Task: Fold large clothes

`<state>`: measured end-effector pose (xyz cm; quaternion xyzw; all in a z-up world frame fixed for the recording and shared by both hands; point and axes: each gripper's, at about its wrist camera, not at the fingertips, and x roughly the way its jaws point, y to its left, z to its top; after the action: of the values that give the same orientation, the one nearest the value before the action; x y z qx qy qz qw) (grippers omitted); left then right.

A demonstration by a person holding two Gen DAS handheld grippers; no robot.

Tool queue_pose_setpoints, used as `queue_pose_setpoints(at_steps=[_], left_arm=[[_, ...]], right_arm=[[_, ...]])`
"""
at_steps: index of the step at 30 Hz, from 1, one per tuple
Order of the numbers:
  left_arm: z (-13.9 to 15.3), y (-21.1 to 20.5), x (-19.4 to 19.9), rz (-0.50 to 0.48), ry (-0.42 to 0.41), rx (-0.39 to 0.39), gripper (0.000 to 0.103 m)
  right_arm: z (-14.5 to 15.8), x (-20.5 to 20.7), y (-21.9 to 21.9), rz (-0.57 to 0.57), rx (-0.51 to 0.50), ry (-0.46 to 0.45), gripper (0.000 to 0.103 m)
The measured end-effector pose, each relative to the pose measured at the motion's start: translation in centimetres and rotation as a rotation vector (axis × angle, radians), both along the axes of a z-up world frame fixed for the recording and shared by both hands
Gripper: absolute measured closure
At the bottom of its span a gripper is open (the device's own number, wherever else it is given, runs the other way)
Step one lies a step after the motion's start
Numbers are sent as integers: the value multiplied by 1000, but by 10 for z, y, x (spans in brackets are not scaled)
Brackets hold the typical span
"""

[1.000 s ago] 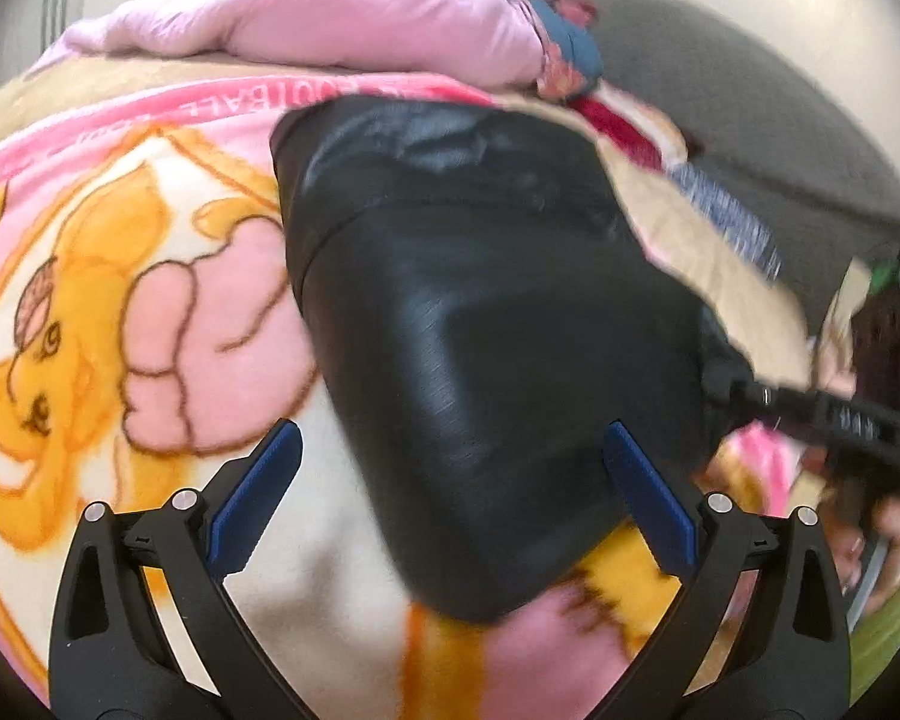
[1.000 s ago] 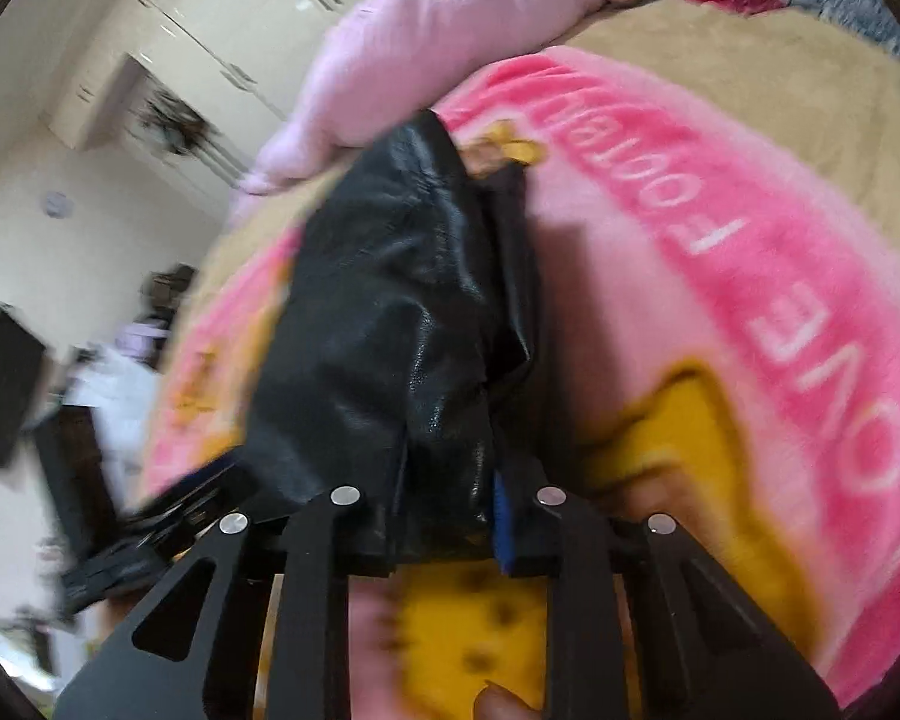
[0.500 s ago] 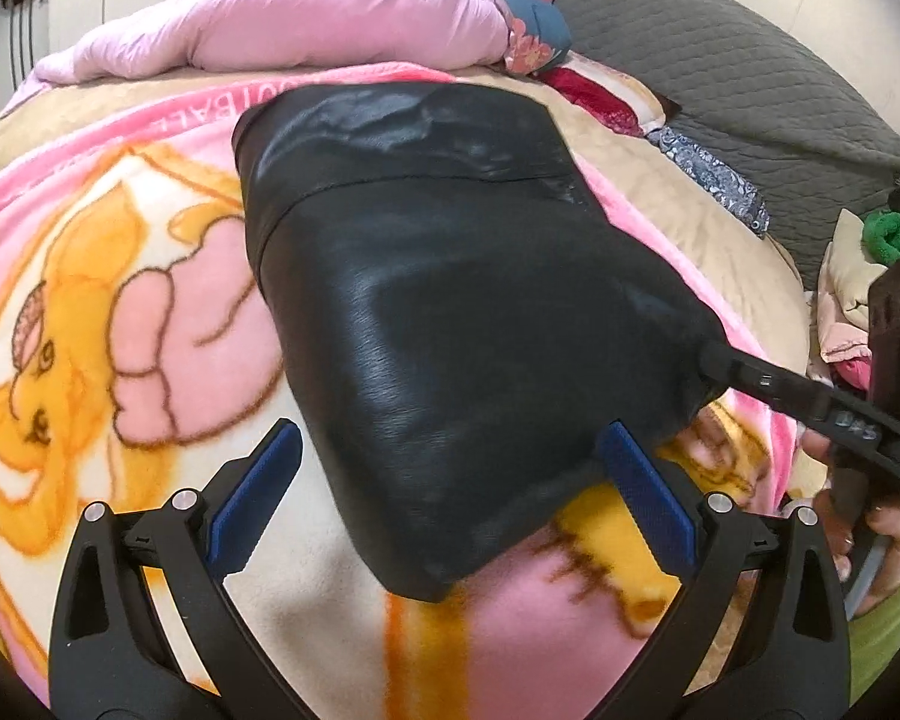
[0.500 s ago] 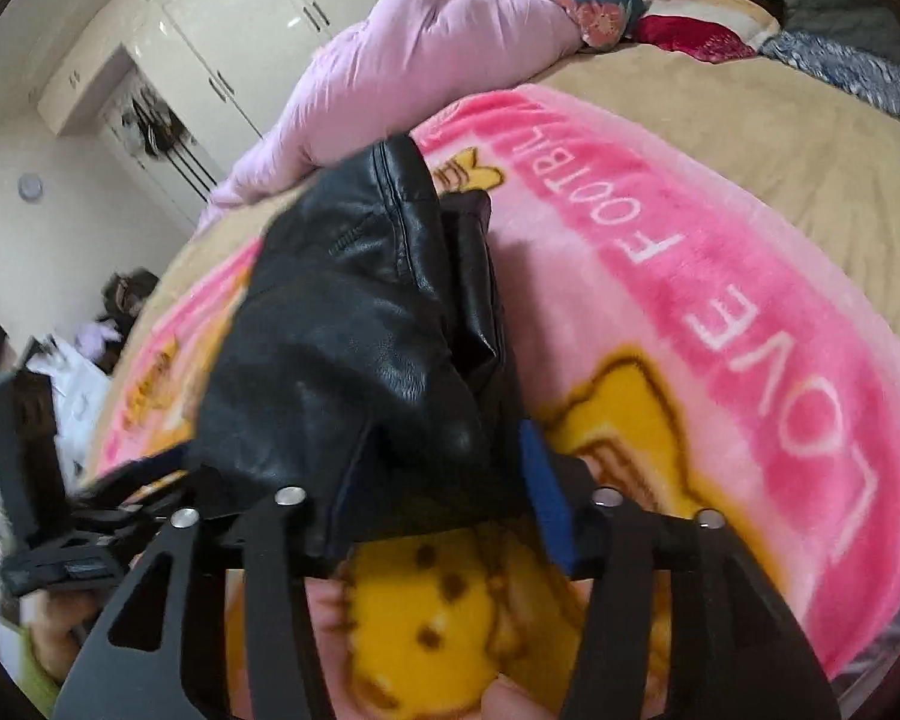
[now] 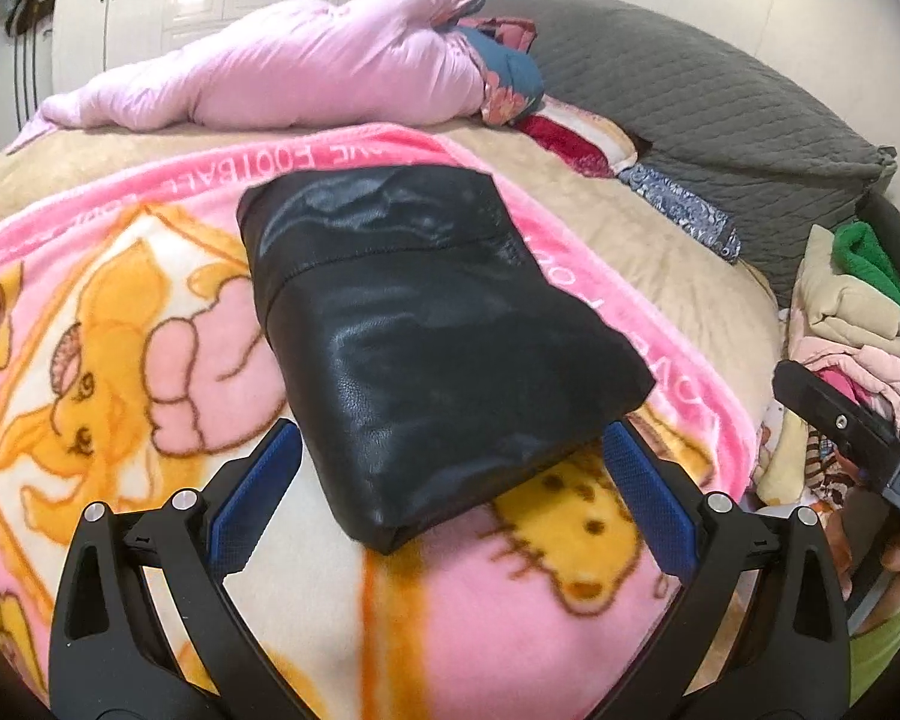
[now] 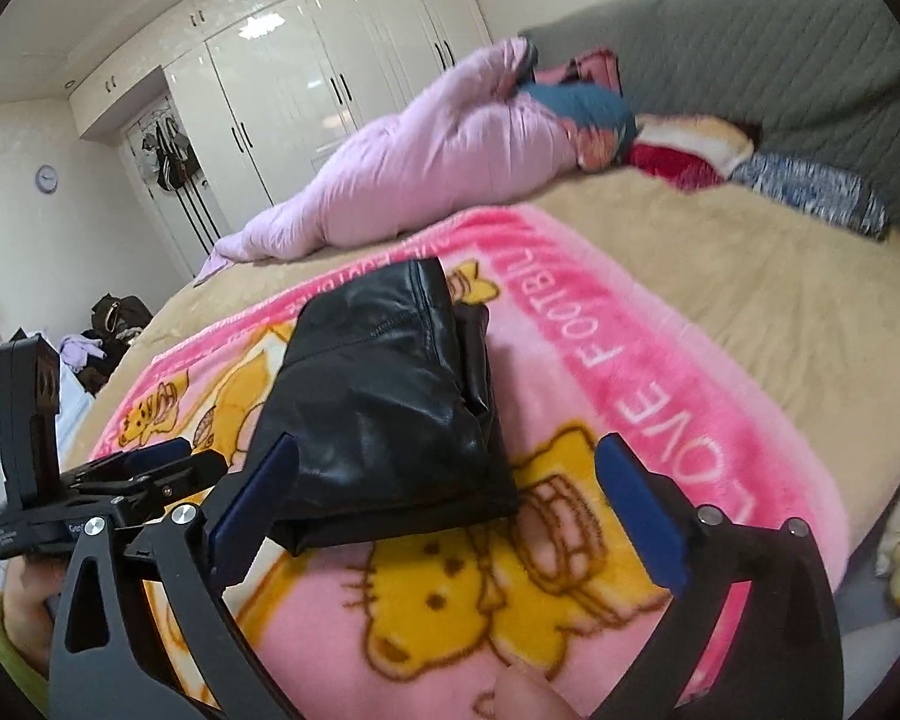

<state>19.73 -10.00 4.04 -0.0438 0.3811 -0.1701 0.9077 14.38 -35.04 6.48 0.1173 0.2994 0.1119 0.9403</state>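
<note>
- The black leather garment lay folded into a compact rectangle on the pink cartoon blanket, its near corner pointing toward the left wrist camera.
- The left gripper stood with its blue-padded fingers spread wide, one on either side of the bundle's near end — holding nothing.
- The right gripper was likewise spread wide; its left pad sat just beside the garment's near edge, though whether it touched the leather was hard to tell.
- In the right wrist view the folded stack showed layered edges along its right side.
- A pink quilt lay bunched at the far edge of the tan bedspread, with a grey quilted headboard behind.
- A pile of clothes — cream, green and pink — sat off the bed's right side.
</note>
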Motion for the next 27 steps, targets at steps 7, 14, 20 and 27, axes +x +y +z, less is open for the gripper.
queue_pose_setpoints(at_steps=[7,14,20,27], left_arm=[[14,5,-40,24,-77,-16,8],[15,22,-92,57,-151,-23,8],[-3,42,-128,91,-140,7,8],[-34,53,-160,137,-143,5,8]], right_arm=[[21,-49,13,-7,-59,-116,4],[19,-97,27,-28,-95,-186,4],[-5,-133,44,-23,-176,-211,4],[-38,-152,50,-59,-186,-164,4]])
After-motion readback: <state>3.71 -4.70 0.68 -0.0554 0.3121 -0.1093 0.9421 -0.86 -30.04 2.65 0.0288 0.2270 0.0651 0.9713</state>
